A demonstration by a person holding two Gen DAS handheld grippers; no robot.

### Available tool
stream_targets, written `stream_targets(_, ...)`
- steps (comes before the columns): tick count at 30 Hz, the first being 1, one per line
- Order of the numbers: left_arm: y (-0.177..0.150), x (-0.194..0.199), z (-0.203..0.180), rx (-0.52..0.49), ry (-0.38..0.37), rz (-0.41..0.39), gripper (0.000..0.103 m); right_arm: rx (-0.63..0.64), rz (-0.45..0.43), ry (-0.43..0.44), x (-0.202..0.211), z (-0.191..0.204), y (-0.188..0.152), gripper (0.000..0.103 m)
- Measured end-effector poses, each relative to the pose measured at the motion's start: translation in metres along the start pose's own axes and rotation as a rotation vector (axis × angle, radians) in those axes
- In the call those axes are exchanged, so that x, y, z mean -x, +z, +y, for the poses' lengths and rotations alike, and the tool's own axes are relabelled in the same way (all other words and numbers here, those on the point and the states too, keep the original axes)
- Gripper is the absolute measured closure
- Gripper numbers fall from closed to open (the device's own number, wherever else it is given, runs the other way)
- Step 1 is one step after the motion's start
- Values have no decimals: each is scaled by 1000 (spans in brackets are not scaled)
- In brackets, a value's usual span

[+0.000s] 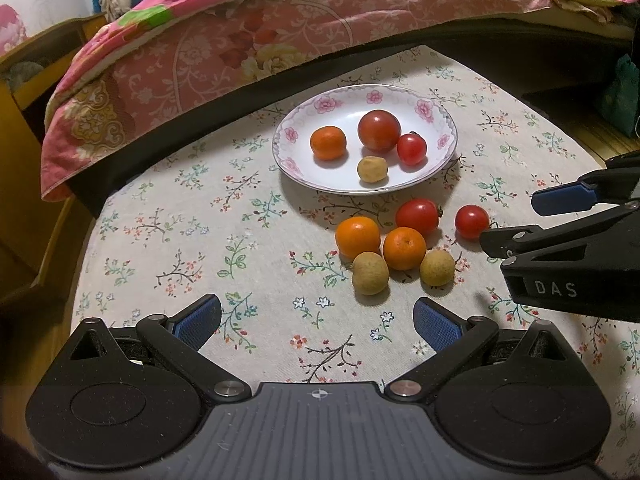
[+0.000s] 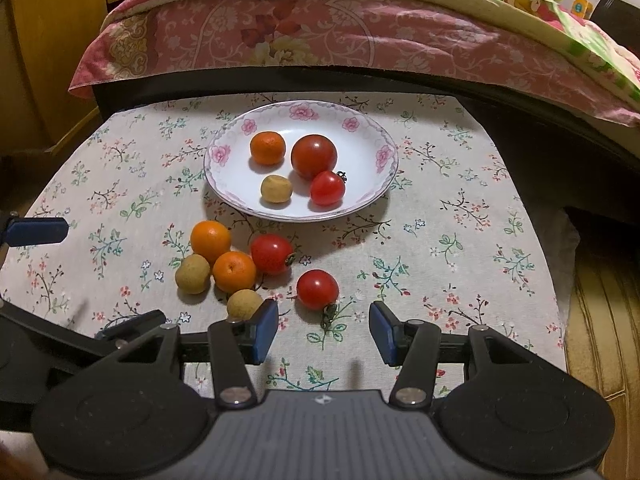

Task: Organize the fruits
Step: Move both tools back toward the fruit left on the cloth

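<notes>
Right wrist view: fruit half sorted onto a glossy floral plate [image 2: 376, 160].

Both grippers hang empty over the flower-print cloth of the tabletop [image 2: 460, 240]. The right gripper [image 2: 323, 330] has its blue-padded fingers spread, a smooth red tomato [image 2: 317, 289] just ahead between them and a matte tan longan [image 2: 244, 304] touching the left pad. The left gripper [image 1: 316, 320] is spread too, with a loose cluster of oranges, tomatoes and longans [image 1: 404, 249] ahead. The round, shallow plate holds one orange, two tomatoes and one longan.
</notes>
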State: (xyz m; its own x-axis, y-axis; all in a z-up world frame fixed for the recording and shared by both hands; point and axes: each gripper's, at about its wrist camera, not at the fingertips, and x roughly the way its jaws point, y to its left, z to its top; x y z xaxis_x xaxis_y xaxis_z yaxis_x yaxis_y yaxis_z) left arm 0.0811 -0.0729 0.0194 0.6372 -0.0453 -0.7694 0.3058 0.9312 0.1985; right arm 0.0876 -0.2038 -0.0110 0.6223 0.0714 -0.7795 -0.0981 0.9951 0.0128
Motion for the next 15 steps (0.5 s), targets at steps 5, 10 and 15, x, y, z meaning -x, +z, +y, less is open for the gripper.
stream_targets(5, -1, 0, 0, -5, 0, 1, 0, 5, 2, 0, -1, 1, 0, 55)
stream_targets(10, -5, 0, 1, -17, -16, -3, 0, -11, -8, -10, 0, -7, 0, 55)
stream_targets(15, -15, 0, 3, -45, -12, -16, 0, -17, -13, 25, -2, -11, -3, 55)
